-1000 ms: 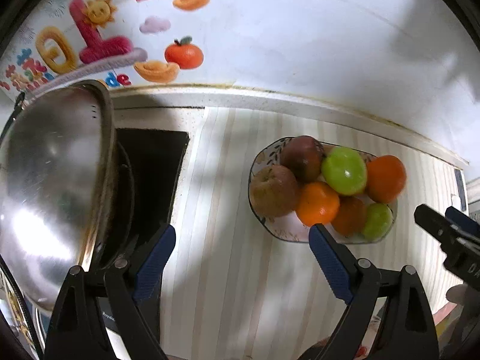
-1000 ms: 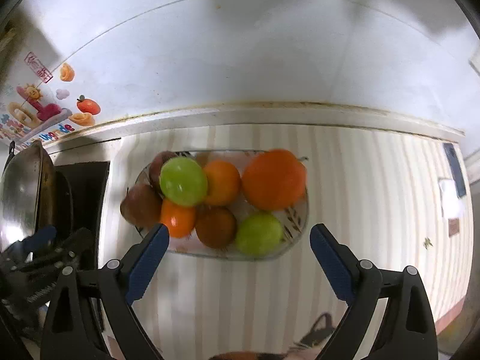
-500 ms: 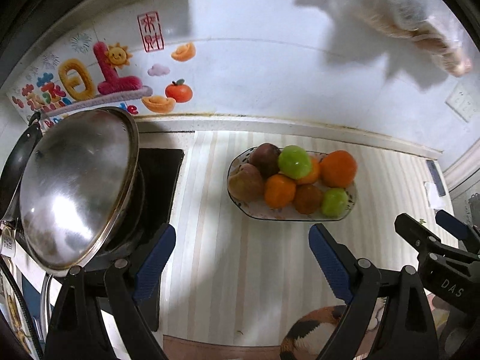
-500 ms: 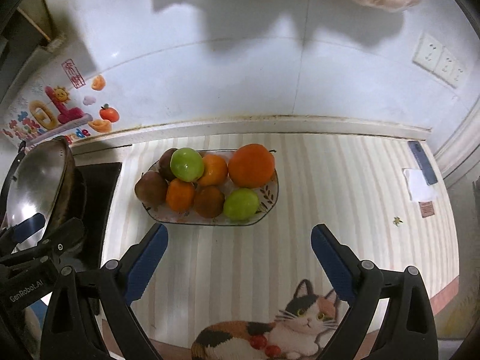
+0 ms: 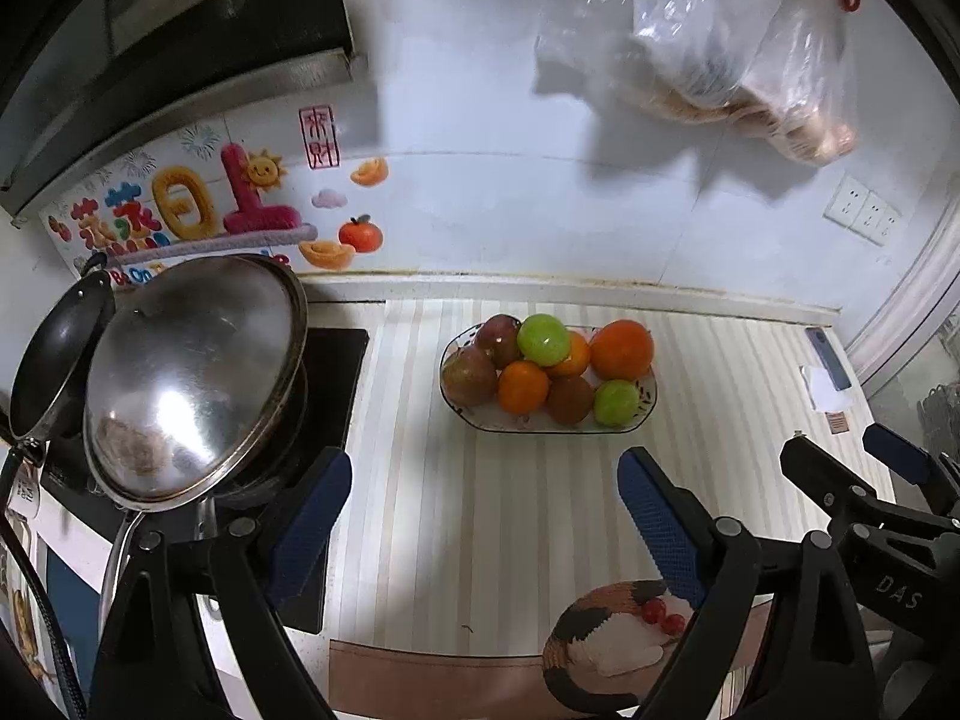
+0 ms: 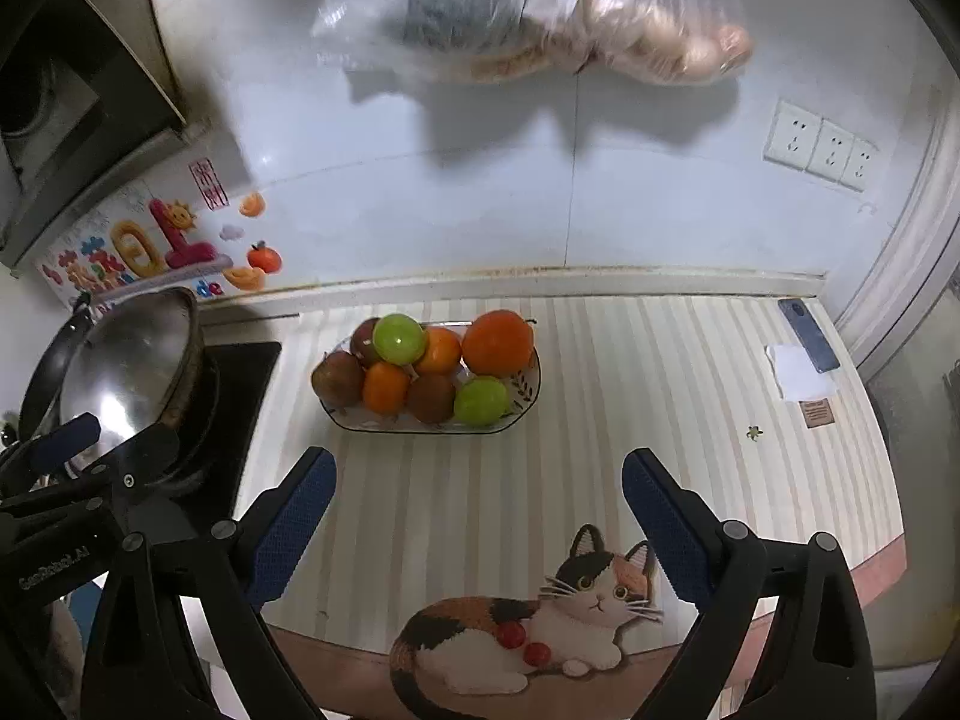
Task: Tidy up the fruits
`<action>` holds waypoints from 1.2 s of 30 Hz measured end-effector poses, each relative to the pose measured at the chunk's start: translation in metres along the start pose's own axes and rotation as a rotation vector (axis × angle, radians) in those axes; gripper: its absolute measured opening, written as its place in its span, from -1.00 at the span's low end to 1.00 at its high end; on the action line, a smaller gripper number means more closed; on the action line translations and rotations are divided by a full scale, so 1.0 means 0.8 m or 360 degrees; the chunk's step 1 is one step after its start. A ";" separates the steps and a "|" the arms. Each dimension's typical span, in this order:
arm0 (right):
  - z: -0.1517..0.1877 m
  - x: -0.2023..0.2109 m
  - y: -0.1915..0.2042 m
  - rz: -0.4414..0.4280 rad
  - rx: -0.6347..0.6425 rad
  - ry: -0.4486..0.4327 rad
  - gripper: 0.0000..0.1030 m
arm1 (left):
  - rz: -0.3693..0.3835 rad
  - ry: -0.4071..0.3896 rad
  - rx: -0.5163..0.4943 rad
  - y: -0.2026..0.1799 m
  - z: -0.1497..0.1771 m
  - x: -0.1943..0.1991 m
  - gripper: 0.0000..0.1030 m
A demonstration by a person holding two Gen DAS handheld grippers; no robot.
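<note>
Striped counter [image 6: 630, 396] bare around fruit plate [image 6: 528, 387]; wok [image 5: 192, 378] crowding left edge; left gripper [image 5: 483, 516], right gripper [image 6: 477, 516] both spread wide, holding nothing.

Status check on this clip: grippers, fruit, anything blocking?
Left gripper open, empty. Right gripper open, empty. Fruit piled in the plate, untouched, both grippers short of it. Striped counter between: no obstruction.

Home kitchen: steel wok lid [image 5: 192, 378] on black stove [image 5: 336, 372], range hood [image 5: 150, 48] above, tiled wall with festive stickers [image 5: 198, 204], wall sockets [image 6: 819, 144], hanging plastic bags [image 6: 540, 6], striped surface [image 6: 630, 408] with cat mat [image 6: 528, 618].
</note>
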State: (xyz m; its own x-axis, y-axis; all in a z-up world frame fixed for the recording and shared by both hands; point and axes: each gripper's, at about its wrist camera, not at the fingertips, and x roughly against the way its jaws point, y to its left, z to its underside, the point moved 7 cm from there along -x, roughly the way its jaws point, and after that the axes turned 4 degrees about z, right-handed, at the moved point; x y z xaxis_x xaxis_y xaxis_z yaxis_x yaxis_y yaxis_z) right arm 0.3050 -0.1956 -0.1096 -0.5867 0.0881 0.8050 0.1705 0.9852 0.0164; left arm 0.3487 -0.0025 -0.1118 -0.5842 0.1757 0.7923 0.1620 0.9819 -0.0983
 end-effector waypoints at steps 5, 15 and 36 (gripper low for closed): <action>0.004 0.030 0.001 0.0019 0.0019 -0.0069 0.91 | 0.0009 -0.0043 0.0003 -0.004 0.008 0.025 0.76; 0.022 0.024 -0.013 -0.0087 -0.0070 -0.0004 0.91 | 0.0033 -0.0004 -0.0051 -0.019 0.024 0.018 0.84; 0.298 -0.223 -0.088 -0.0243 -0.0238 0.0980 -0.03 | 0.0032 0.0847 -0.0309 -0.091 0.174 -0.205 0.97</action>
State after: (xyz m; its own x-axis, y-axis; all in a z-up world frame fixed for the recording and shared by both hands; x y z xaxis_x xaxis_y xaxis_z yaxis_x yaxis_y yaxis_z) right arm 0.2086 -0.2455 -0.3958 -0.0597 -0.1952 0.9789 0.2555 0.9450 0.2041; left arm 0.3219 -0.0926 -0.3187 -0.1060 0.0848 0.9907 0.3415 0.9389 -0.0438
